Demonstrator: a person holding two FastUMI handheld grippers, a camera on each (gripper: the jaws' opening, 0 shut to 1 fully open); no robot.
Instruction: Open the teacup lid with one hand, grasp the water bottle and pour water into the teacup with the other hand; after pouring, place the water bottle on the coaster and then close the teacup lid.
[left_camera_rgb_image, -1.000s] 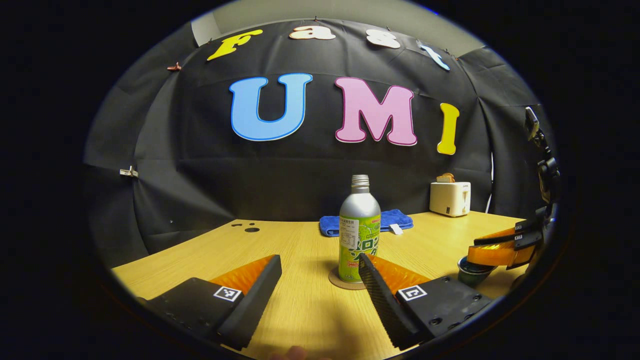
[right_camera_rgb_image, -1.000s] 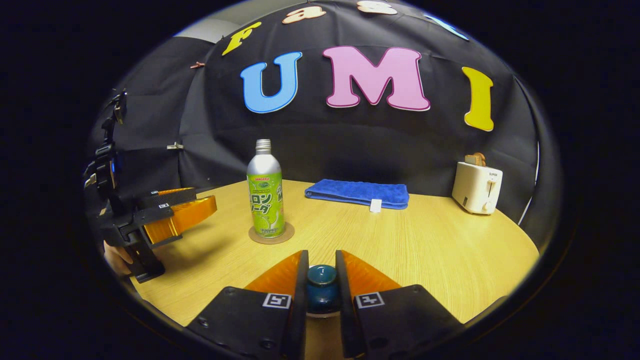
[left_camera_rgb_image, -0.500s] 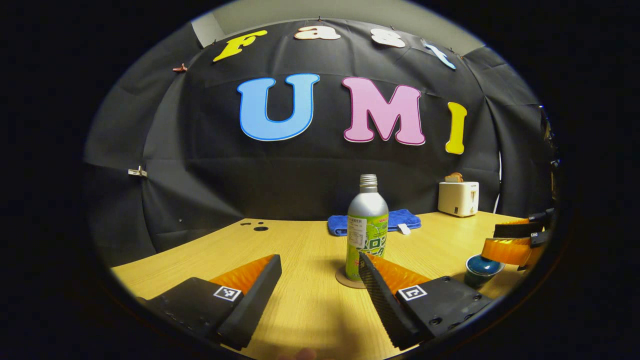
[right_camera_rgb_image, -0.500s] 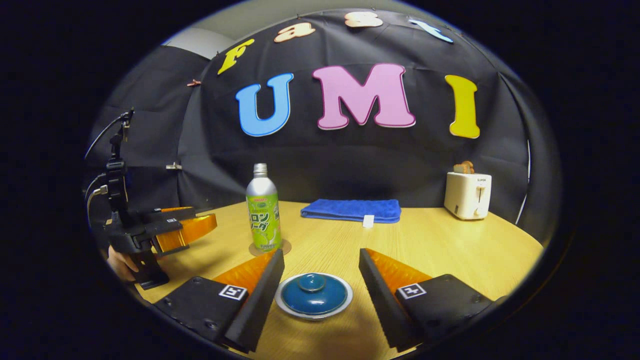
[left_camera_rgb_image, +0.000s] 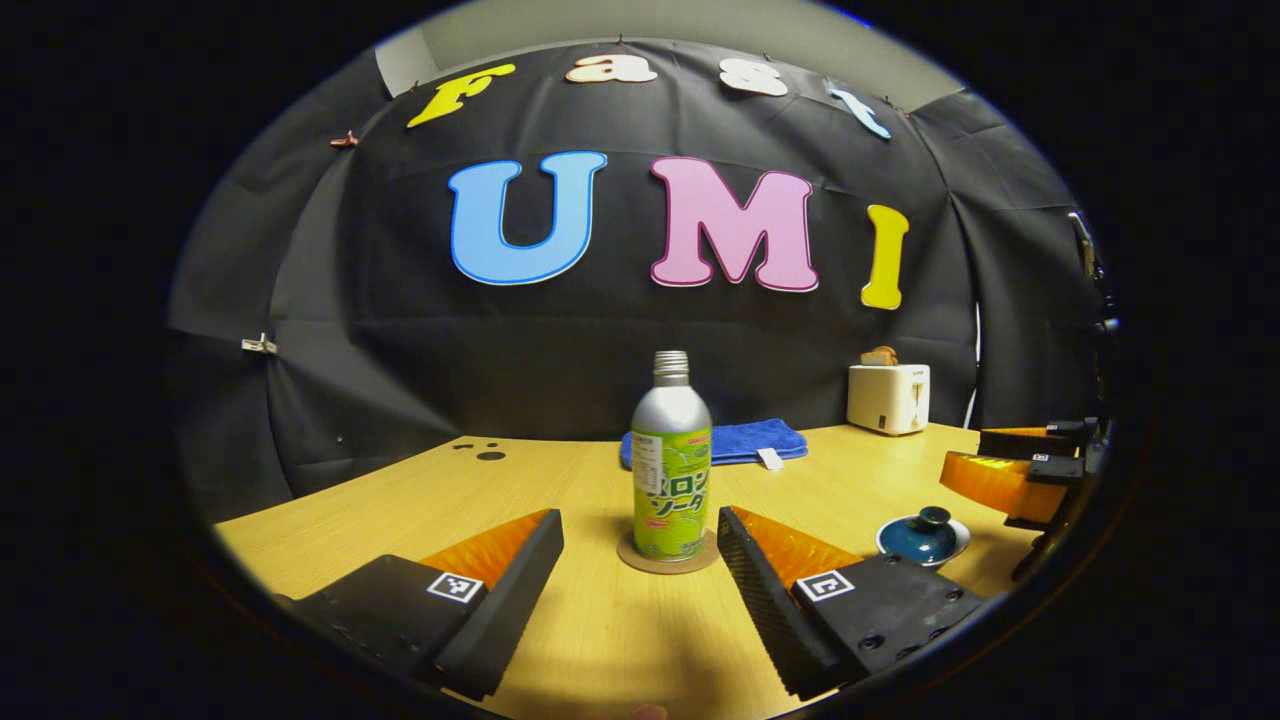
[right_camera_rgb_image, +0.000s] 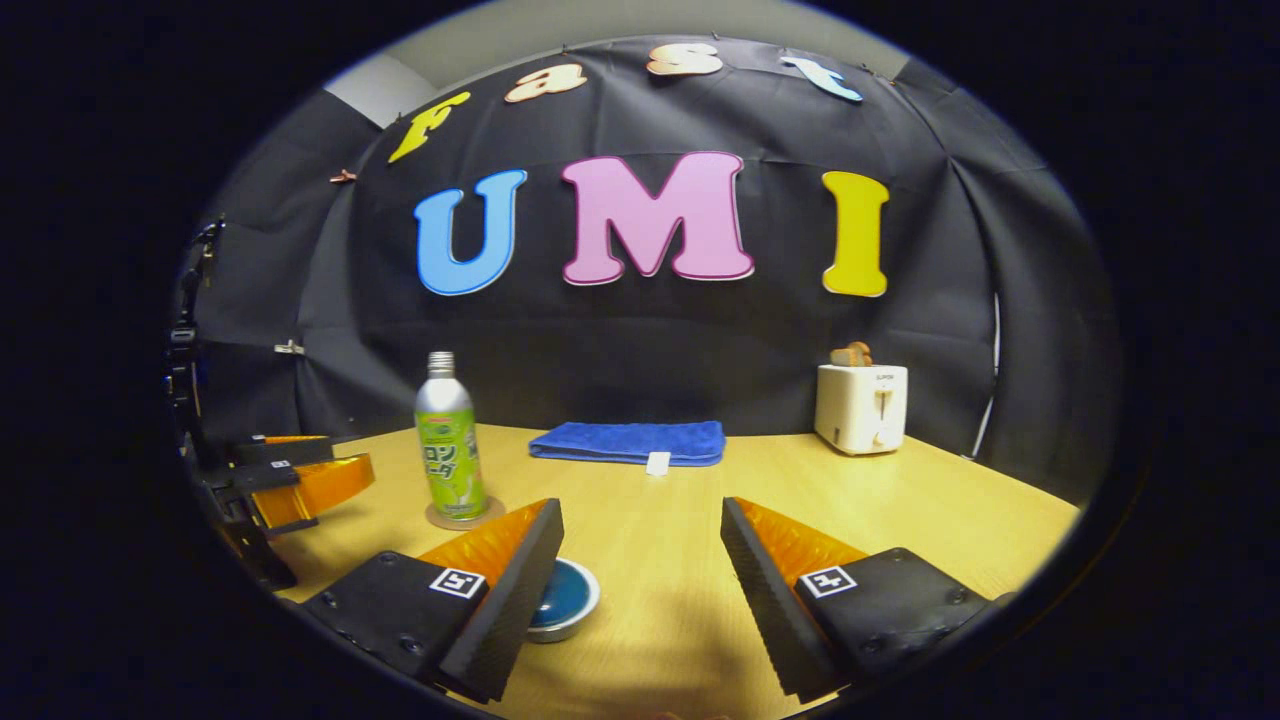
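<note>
A silver bottle with a green label (left_camera_rgb_image: 671, 470) stands upright on a round cork coaster (left_camera_rgb_image: 667, 556) just ahead of my left gripper (left_camera_rgb_image: 638, 522), which is open and holds nothing. In the right gripper view the bottle (right_camera_rgb_image: 450, 462) and coaster (right_camera_rgb_image: 465, 517) are at the left. The blue teacup lid (left_camera_rgb_image: 925, 533), with its knob up, rests on the white-rimmed teacup. My right gripper (right_camera_rgb_image: 640, 510) is open, and the lid (right_camera_rgb_image: 566, 598) lies low beside its left finger, partly hidden. Each gripper also appears in the other's view: the right (left_camera_rgb_image: 1010, 470) and the left (right_camera_rgb_image: 300, 478).
A folded blue towel (right_camera_rgb_image: 630, 442) lies at the back of the wooden table (right_camera_rgb_image: 900, 500). A white toaster (right_camera_rgb_image: 860, 407) with bread in it stands at the back right. Small holes (left_camera_rgb_image: 488, 455) mark the table's far left corner.
My right gripper has opened off the lid's knob and drawn back, leaving the lid on the teacup. My left gripper has stayed open near the bottle, turning only slightly.
</note>
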